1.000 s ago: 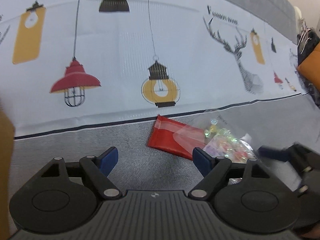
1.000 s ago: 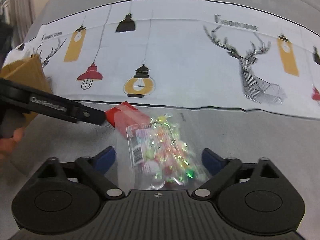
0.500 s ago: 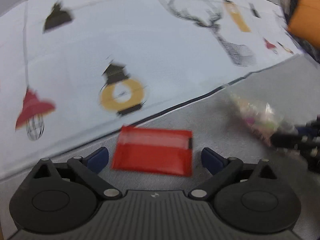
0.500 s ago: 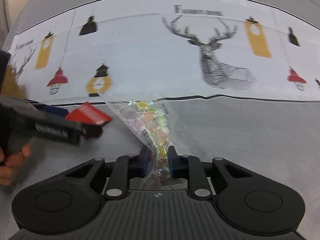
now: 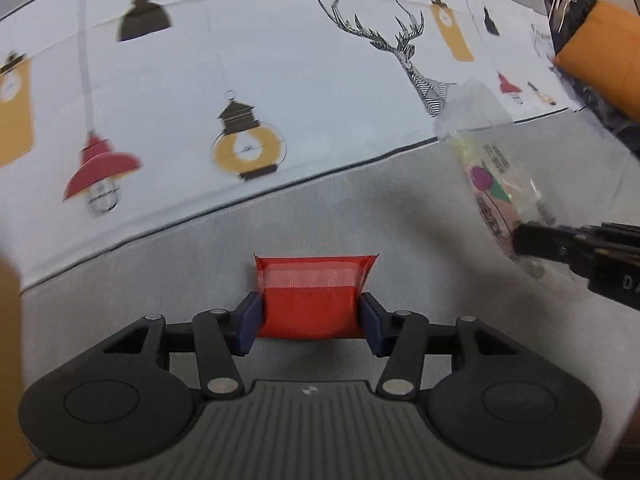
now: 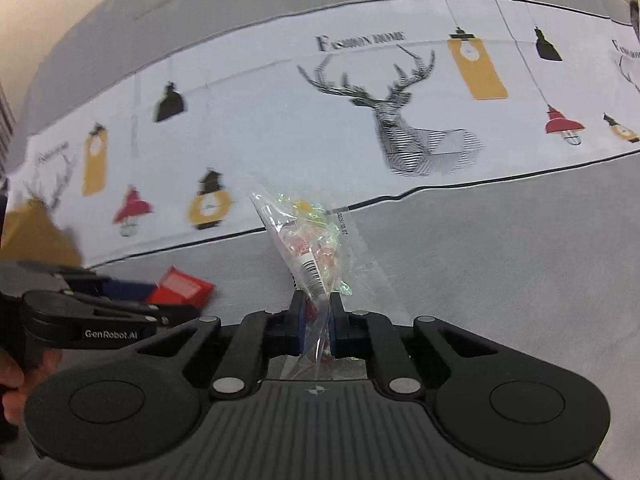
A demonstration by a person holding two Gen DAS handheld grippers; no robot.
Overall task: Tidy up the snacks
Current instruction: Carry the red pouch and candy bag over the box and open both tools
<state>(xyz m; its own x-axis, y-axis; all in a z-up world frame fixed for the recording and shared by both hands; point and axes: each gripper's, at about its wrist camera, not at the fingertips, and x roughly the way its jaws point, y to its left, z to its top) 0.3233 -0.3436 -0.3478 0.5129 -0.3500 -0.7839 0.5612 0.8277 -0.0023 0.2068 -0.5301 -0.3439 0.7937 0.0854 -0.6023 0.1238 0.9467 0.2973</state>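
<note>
My left gripper (image 5: 310, 324) is shut on a red snack packet (image 5: 312, 296), its blue pads pressing both sides, just above the grey cloth. The packet also shows in the right wrist view (image 6: 180, 286), held by the left gripper (image 6: 132, 300). My right gripper (image 6: 314, 320) is shut on the lower end of a clear bag of coloured candies (image 6: 310, 240), which stands up from the jaws. The bag also shows at the right of the left wrist view (image 5: 492, 192), gripped by the right gripper (image 5: 524, 240).
A tablecloth with lamp and deer prints (image 5: 280, 80) covers the far part; grey cloth (image 5: 360, 216) lies nearer. A brown cardboard box (image 6: 36, 236) stands at the left. An orange object (image 5: 600, 52) sits at the far right.
My left gripper has closed on the red packet. My right gripper, shut on the candy bag half a second ago, has lifted it and moved right, away from the packet.
</note>
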